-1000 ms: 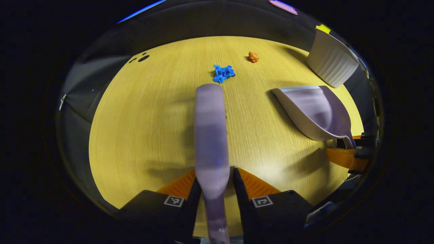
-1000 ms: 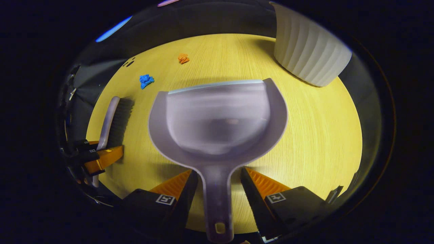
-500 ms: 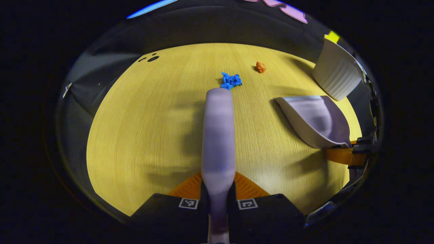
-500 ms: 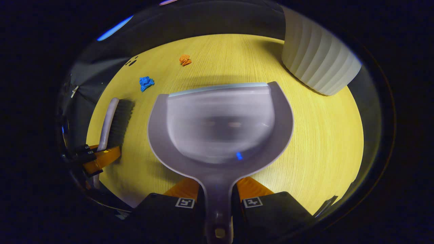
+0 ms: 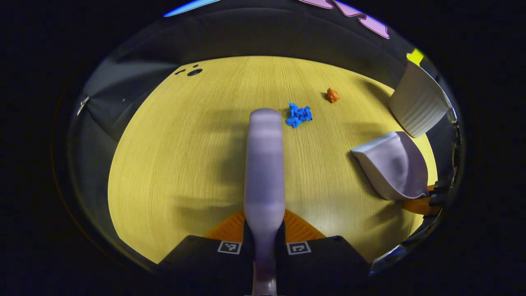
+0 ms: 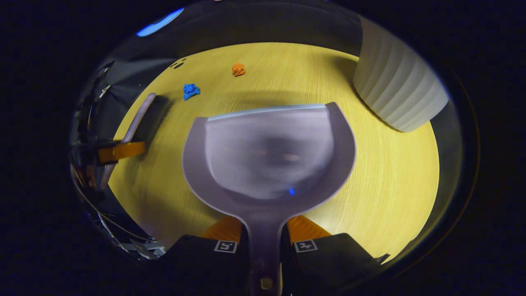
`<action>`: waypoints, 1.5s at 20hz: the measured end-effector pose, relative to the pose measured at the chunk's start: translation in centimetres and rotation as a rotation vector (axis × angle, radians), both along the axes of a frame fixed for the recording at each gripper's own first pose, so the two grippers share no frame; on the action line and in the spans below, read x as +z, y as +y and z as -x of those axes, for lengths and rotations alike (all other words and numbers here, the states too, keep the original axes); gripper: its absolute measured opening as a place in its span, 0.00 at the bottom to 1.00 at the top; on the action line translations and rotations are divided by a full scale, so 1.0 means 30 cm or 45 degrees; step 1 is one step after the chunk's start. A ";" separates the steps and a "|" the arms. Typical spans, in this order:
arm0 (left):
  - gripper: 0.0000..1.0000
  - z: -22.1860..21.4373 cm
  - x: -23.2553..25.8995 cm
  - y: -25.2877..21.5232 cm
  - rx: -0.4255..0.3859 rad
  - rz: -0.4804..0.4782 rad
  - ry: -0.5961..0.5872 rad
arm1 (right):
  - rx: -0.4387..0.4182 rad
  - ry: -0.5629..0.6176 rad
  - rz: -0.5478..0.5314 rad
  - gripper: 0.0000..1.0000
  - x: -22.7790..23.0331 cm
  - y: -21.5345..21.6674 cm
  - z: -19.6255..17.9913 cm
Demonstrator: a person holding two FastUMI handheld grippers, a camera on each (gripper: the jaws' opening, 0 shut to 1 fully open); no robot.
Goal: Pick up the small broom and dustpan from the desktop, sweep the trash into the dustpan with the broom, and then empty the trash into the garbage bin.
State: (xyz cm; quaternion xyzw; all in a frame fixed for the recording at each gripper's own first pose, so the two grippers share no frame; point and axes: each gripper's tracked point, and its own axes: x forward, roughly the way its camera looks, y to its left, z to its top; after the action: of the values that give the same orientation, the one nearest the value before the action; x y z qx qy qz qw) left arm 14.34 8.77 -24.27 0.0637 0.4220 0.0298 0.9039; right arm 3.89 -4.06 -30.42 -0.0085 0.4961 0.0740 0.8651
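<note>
Left gripper (image 5: 264,240) clamped on broom (image 5: 264,164) handle, right gripper (image 6: 265,246) clamped on dustpan (image 6: 269,152) handle; both held over tabletop (image 5: 185,156). Pickup done, sweep pending. Blue scrap (image 5: 298,115) & orange scrap (image 5: 333,95) ahead, bin (image 6: 396,94) far right. Next: set pan lip down nr scraps, brush twd it

The left claw (image 5: 263,236) points forward over the surface (image 5: 185,164), its two fingers drawn in tight against the broom's handle (image 5: 264,172), one pressing on each side. From the right gripper view the same claw (image 6: 123,150) sits at the far left, level and sideways on. The right claw (image 6: 265,236) likewise clamps both fingers on the dustpan's handle (image 6: 264,242), aimed ahead. From the left gripper view it (image 5: 421,204) shows at the right edge, low.
</note>
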 end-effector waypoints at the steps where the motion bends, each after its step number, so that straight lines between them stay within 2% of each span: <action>1: 0.26 -0.037 0.021 0.014 -0.021 -0.022 -0.005 | 0.037 -0.011 0.025 0.35 0.009 -0.014 -0.010; 4: 0.26 -0.160 0.069 0.037 -0.096 -0.067 -0.001 | 0.177 -0.049 0.095 0.35 0.041 -0.043 -0.047; 5: 0.26 -0.207 0.086 0.040 -0.124 -0.075 0.001 | 0.209 -0.051 0.107 0.39 0.045 -0.048 -0.063; 6: 0.26 -0.254 0.092 0.044 -0.157 -0.091 0.005 | 0.233 -0.045 0.114 0.35 0.051 -0.055 -0.069; 11: 0.26 -0.440 0.093 0.031 -0.378 -0.266 0.091 | 0.342 -0.017 0.114 0.35 0.036 -0.062 -0.126; 21: 0.26 -0.536 0.063 -0.247 -0.840 -0.496 0.271 | 0.445 0.016 0.059 0.35 0.011 -0.014 -0.164; 27: 0.26 -0.462 0.005 -0.419 -1.069 -0.432 0.409 | 0.488 -0.012 0.075 0.35 0.021 -0.019 -0.197; 29: 0.25 -0.400 -0.025 -0.493 -1.127 -0.352 0.469 | 0.497 -0.018 0.077 0.35 0.030 -0.024 -0.202; 30: 0.24 -0.352 -0.039 -0.537 -1.149 -0.269 0.512 | 0.489 -0.022 0.075 0.35 0.032 -0.023 -0.202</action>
State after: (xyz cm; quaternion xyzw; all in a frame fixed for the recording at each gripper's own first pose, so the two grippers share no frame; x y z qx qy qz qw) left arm 24.91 -7.35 -25.44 0.3355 0.5128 -0.3343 0.7161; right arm 9.95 -4.76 -29.45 -0.1289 0.4800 0.2232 0.8385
